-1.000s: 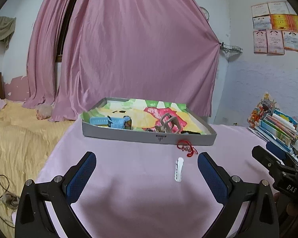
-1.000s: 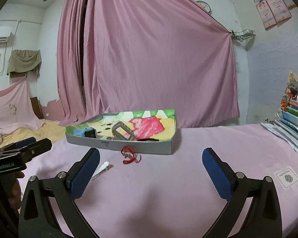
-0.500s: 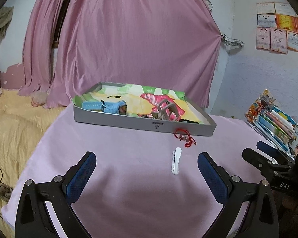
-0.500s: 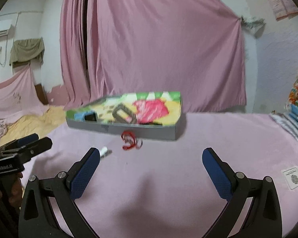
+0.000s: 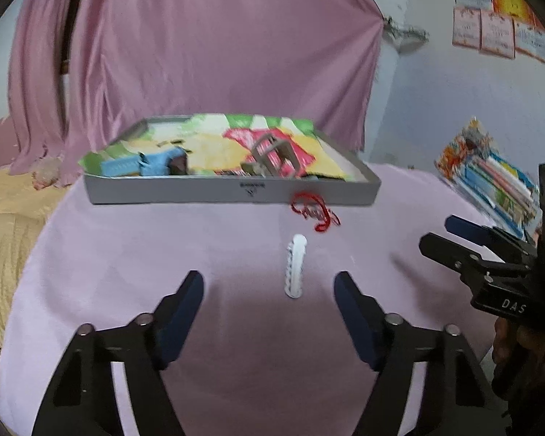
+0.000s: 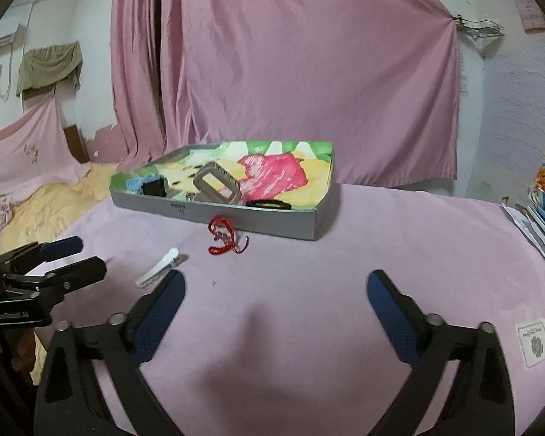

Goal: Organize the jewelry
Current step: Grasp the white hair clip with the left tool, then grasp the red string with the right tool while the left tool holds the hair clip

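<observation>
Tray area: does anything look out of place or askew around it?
Yes. A red cord bracelet lies tangled on the pink tablecloth against the front wall of the gray tray, and a white hair clip lies loose nearer the camera. Both sit outside the tray, while a blue watch and other pieces are inside it.

A white hair clip [image 5: 295, 266] lies flat on the pink cloth, clear of the red cord bracelet [image 5: 314, 211], which lies loosely coiled against the front wall of the shallow grey tray [image 5: 185, 192]. Inside the tray: a blue watch [image 5: 152, 163] and a grey buckle-shaped piece [image 5: 272, 154], tilted.
</observation>
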A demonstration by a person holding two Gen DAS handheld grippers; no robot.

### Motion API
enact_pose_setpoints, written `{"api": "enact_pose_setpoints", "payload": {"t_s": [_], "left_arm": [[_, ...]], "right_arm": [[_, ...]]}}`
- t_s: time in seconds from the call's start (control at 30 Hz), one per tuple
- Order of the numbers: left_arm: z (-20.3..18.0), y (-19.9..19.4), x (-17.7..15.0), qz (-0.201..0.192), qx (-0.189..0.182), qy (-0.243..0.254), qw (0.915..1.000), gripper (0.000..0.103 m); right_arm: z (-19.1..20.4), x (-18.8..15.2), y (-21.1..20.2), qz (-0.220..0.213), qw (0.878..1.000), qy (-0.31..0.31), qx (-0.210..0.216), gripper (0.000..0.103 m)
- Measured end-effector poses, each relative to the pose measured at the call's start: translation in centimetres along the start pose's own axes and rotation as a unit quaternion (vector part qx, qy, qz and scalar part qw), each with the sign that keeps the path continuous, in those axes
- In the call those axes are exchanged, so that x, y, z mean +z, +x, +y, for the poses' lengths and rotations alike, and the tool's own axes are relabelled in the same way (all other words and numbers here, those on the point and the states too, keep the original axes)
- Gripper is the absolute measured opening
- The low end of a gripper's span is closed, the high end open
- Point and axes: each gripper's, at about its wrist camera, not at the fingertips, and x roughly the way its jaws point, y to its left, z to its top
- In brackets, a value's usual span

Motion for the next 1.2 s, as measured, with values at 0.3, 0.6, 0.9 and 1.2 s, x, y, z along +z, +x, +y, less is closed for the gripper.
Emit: {"api": "enact_pose_setpoints", "payload": {"t_s": [0.3, 0.6, 0.9, 1.2], "left_arm": [[-1.1, 3.0, 1.6, 0.061, -0.014, 0.033, 0.9975, 0.04], [-2.5, 5.5, 2.9, 0.099, -0.004, 0.066, 0.9929, 0.022], [-1.6, 6.5, 4.0, 0.105, -0.004, 0.052, 0.9931, 0.012], [0.3, 7.2, 4.8, 0.108, -0.014, 0.014, 0.994, 0.012]], "right_arm": [[-0.6, -0.5, 2.5, 0.062, 0.998, 0.009, 0.023, 0.063], [-0.8, -0.3, 4.2, 0.107, 0.993, 0.022, 0.043, 0.054], [0.1, 0.4, 5.7, 0.137, 0.99, 0.008, 0.036, 0.045], [1.6, 1.9, 7.5, 0.153, 0.987, -0.011, 0.038, 0.04]]}}
